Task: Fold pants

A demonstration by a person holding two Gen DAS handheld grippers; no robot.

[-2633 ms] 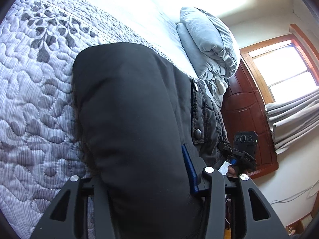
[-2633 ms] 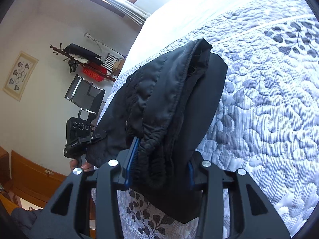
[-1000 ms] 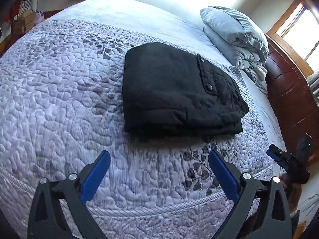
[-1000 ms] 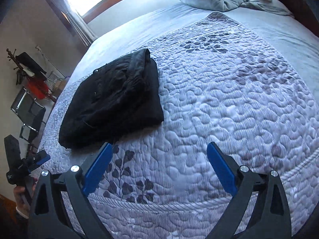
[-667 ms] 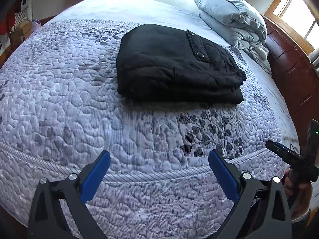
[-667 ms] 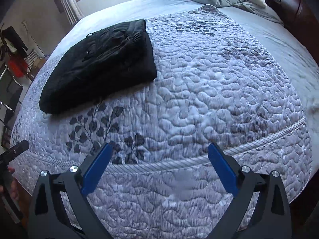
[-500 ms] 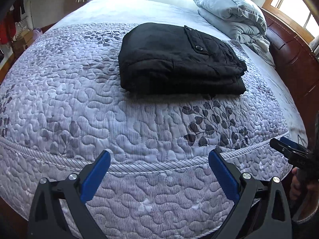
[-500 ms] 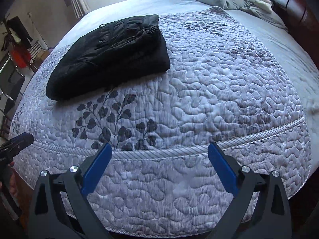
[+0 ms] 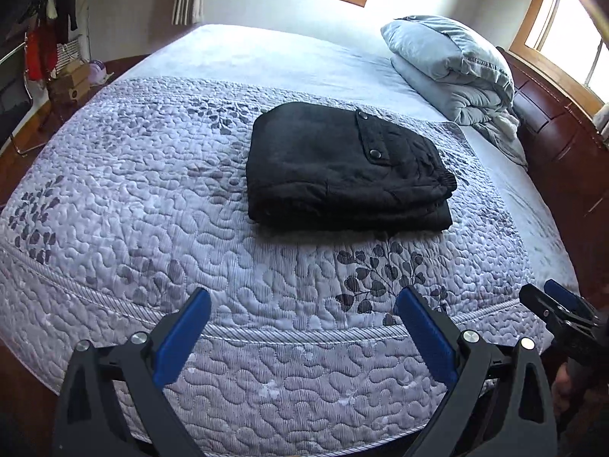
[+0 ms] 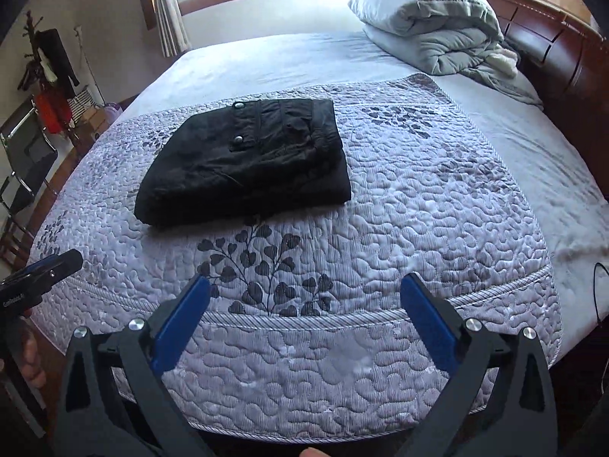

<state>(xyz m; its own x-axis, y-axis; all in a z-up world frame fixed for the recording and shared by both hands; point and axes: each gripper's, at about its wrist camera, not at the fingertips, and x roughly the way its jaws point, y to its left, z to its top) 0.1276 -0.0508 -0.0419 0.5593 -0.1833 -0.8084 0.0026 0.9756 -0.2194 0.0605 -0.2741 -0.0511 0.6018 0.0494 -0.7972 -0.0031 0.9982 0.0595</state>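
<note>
- Black pants (image 9: 342, 169), folded into a thick rectangular bundle with two snap buttons on top, lie flat on the quilted lavender bedspread (image 9: 125, 205), toward the middle of the bed and back from its near edge.
- The bundle's long axis runs roughly across both views, parallel to the corded near hem; the folded edge faces the cameras.
- The left gripper (image 9: 302, 337) hangs off the foot of the bed with its blue-padded jaws spread wide and nothing between them; the pants lie ahead of it, slightly right of centre.
- The right gripper (image 10: 304, 323) is likewise wide apart and empty; the pants lie ahead and to its left, well apart from it.
- Neither claw touches the cloth. The left one looks a little better lined up with the bundle, though the difference is slight.
- Judging by the neat stack, folding appears complete.
- A rolled grey duvet (image 9: 453, 66) rests by the wooden headboard (image 10: 552, 49).
</note>
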